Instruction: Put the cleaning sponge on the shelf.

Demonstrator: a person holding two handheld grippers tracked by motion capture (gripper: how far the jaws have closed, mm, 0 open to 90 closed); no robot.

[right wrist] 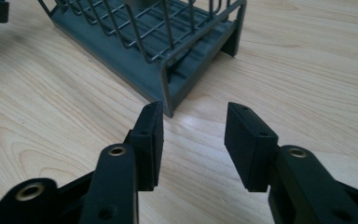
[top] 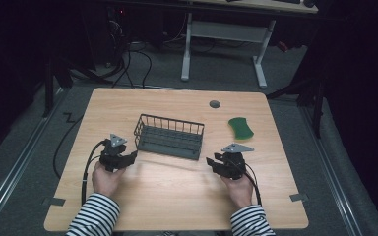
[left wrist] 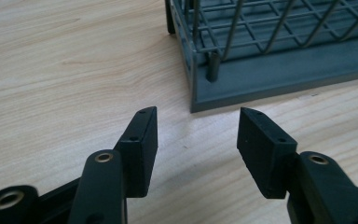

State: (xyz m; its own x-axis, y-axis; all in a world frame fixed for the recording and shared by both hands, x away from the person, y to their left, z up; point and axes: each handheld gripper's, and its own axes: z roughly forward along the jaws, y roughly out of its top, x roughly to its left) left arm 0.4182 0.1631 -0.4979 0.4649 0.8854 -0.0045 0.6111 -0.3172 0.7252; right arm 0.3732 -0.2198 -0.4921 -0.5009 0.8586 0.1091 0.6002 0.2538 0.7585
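High view shows one grey wire basket (top: 169, 136) standing near the middle of the wooden table (top: 177, 196), with nothing visible inside it; its slatted floor looks bare, though the far corners are too small to be sure. One green sponge (top: 240, 127) lies on the table at about three o'clock from the basket, well apart from it. One small grey round cap (top: 214, 104) sits in the tabletop at about one o'clock from the basket.

Two grippers are held near the basket. The left gripper (top: 132, 157) is at about eight o'clock from the basket, just beside its near left corner. In the left gripper view its jaws stand spread, with only bare wood between them, and the basket corner (left wrist: 200, 100) lies just beyond the tips. The right gripper (top: 209, 162) is at about four o'clock, near the basket's near right corner. In the right gripper view its jaws are likewise apart, pinching nothing, with that corner (right wrist: 168, 109) just ahead of them.
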